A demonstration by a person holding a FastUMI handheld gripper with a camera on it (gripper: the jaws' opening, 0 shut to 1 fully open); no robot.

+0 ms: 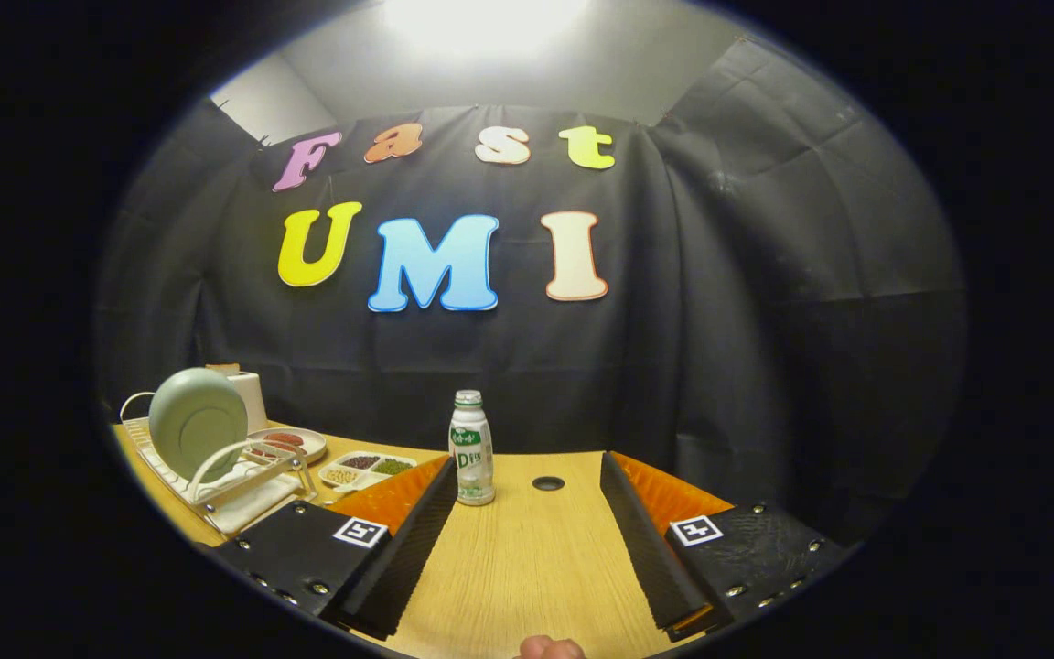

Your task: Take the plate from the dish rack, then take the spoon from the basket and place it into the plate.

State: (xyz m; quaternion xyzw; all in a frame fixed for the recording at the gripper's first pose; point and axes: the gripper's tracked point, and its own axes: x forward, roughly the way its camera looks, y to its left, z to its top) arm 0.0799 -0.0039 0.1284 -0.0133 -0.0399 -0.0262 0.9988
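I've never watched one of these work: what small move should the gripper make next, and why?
Probably swing left toward the plate, which stands upright in the dish rack beyond the left finger. The gripper hangs open over bare table, holding nothing, a bottle just ahead, so the plate is not yet taken.

Wall: black cloth [765, 302], creased and hung as a backdrop behind the table, wrapping round both sides.
Upper wall: pale plain surface [582, 73] above the cloth's top edge.
Light: bright glare [481, 23] overhead, washing out the pale surface.
Furniture: light wood-grain table [527, 558], meeting the cloth at its far edge.
Table detail: small dark round grommet hole [547, 482] near the far edge.
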